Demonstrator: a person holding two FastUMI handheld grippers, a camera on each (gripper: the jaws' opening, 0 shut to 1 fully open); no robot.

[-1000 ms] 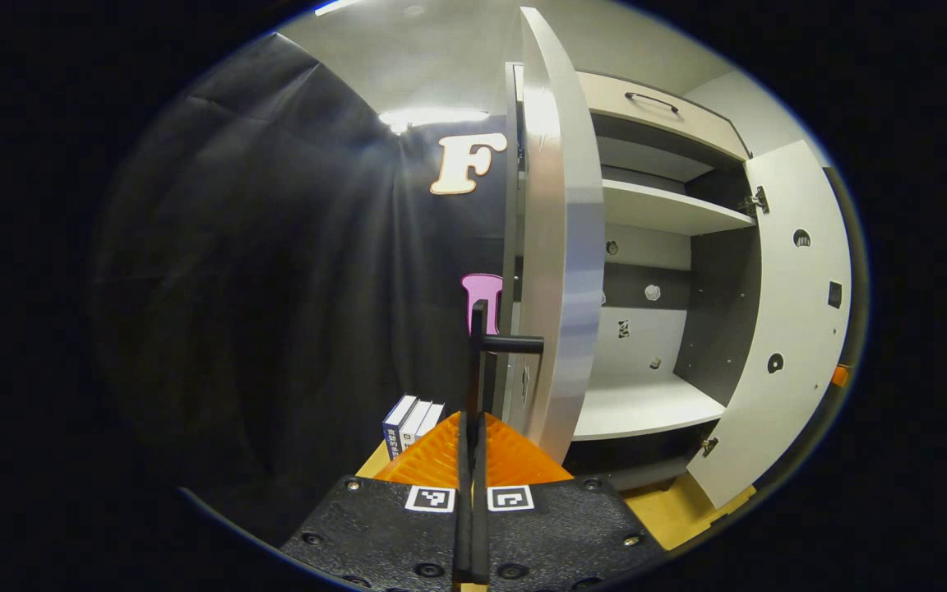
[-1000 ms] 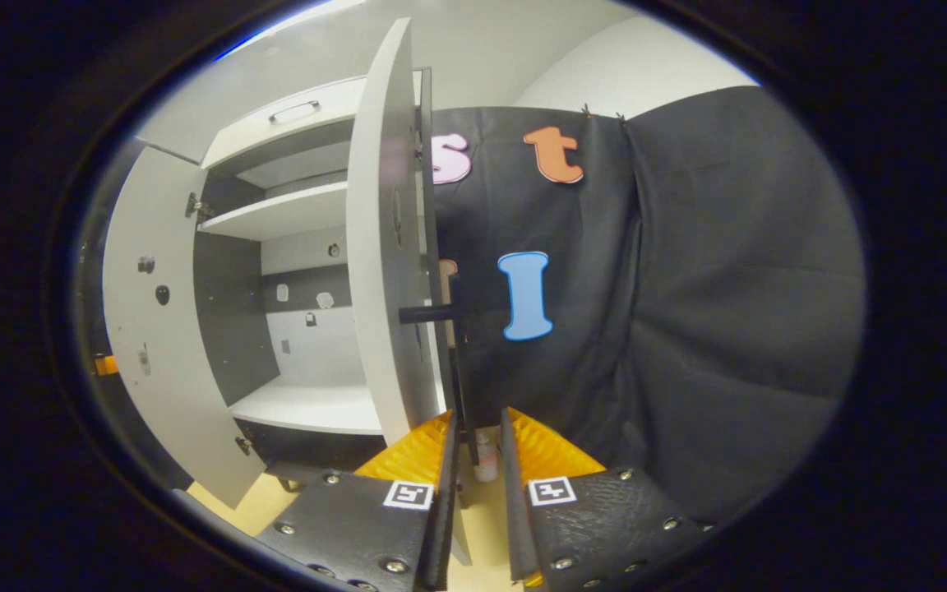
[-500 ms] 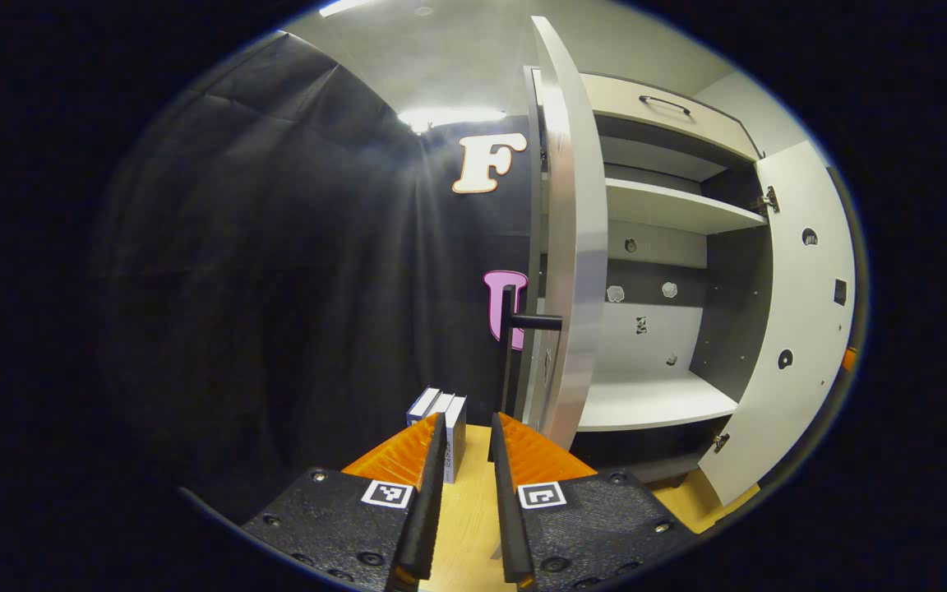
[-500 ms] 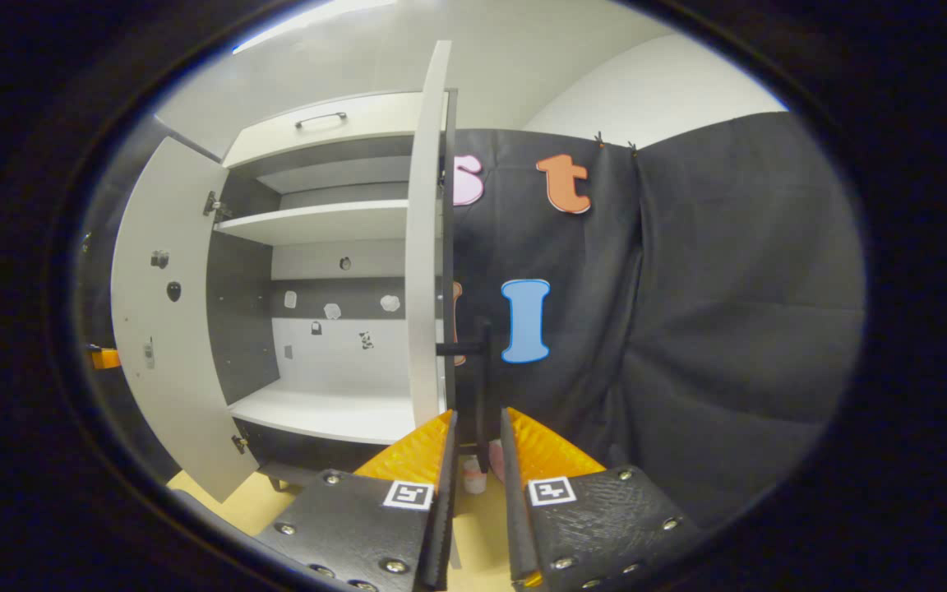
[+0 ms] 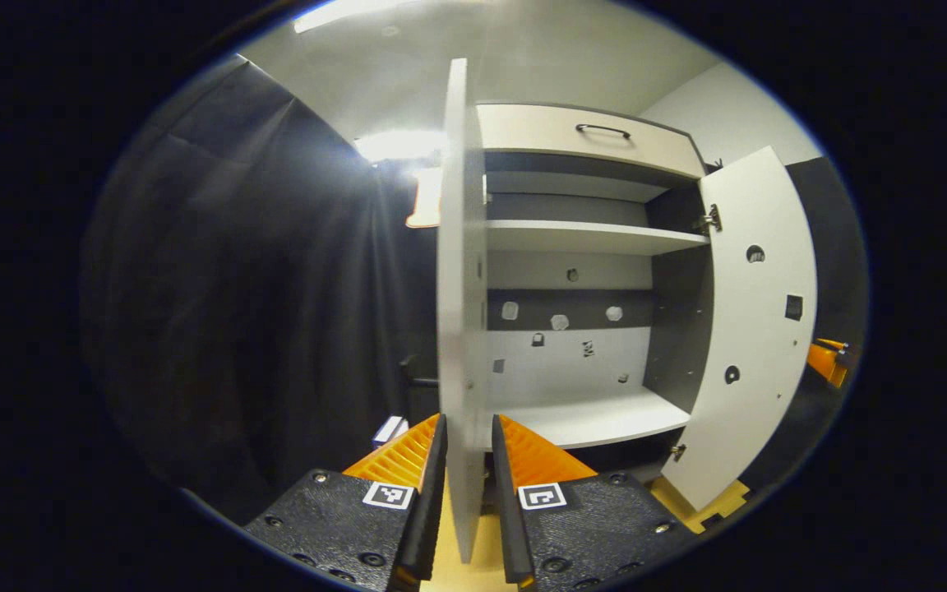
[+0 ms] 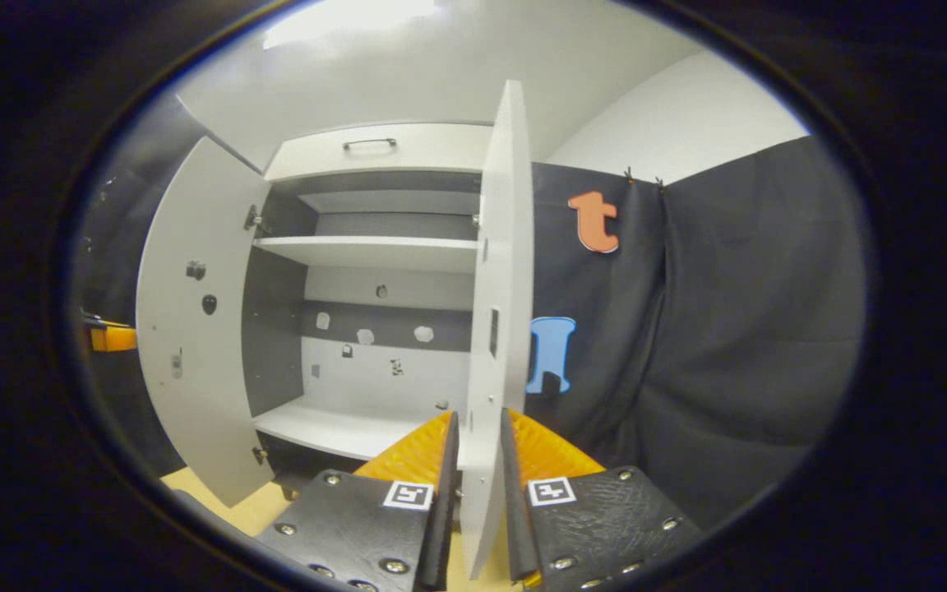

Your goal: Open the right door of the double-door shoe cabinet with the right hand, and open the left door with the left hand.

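The shoe cabinet (image 5: 588,238) stands with both doors swung out. In the left gripper view the left door (image 5: 461,247) faces me edge-on, and its lower edge lines up in the gap of my open left gripper (image 5: 468,419). The black handle (image 5: 412,374) peeks out left of that door. In the right gripper view the right door (image 6: 502,247) is edge-on too, inside the gap of my open right gripper (image 6: 478,413). I cannot tell if either door touches the fingers. The right gripper (image 5: 827,362) shows orange beyond the right door (image 5: 757,329); the left gripper (image 6: 112,337) shows beyond the left door (image 6: 194,329).
Inside the cabinet are bare white shelves (image 5: 597,415). A drawer with a dark handle (image 5: 602,129) sits on top. Some books (image 5: 391,429) stand on the wooden floor (image 5: 699,501) left of the left door. Black cloth hangs on both sides.
My left gripper opened and came off the left door's handle. Both grippers then shifted, so each door's edge now lines up between its fingers instead of the handle.
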